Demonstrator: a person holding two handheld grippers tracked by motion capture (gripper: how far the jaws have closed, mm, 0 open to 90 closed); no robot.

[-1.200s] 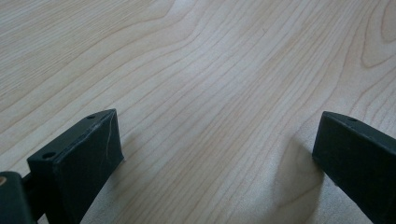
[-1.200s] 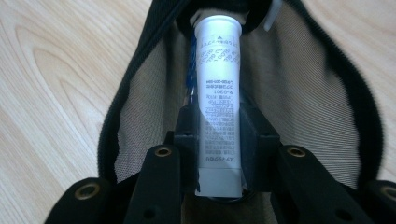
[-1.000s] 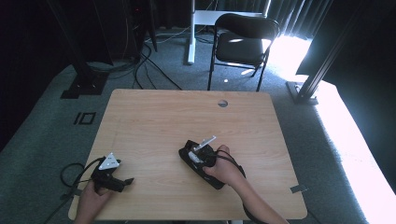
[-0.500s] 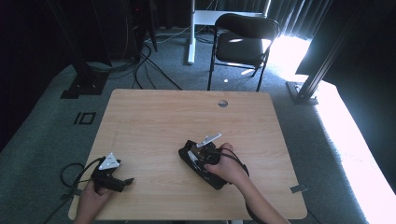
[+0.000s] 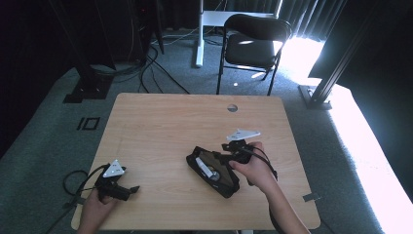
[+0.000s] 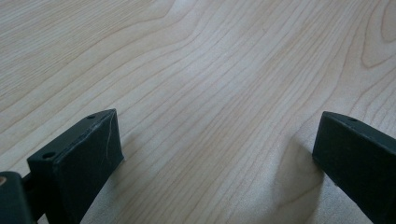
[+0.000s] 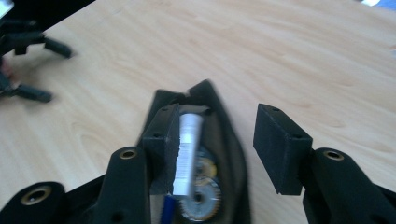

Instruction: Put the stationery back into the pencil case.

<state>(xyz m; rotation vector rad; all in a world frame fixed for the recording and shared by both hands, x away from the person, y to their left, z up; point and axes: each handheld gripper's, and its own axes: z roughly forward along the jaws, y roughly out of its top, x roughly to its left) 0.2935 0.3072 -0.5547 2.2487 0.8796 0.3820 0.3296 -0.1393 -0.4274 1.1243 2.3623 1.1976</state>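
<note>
Lifted since a second ago: right gripper (image 5: 225, 151), jaws just opening, gripping nothing.
Beneath its fingers (image 7: 161, 140), long black soft pouch (image 5: 214, 171) lying along their line, white tube (image 7: 188, 151) pointing away.

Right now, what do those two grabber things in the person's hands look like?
Both are black. The left gripper and the right gripper each carry a pale grey three-cornered plate on top and trail a black cable. Seen close up in the gripper views, their jaws end in blocky black pads with small screw holes. The person's forearms are bare, with no sleeves.
</note>
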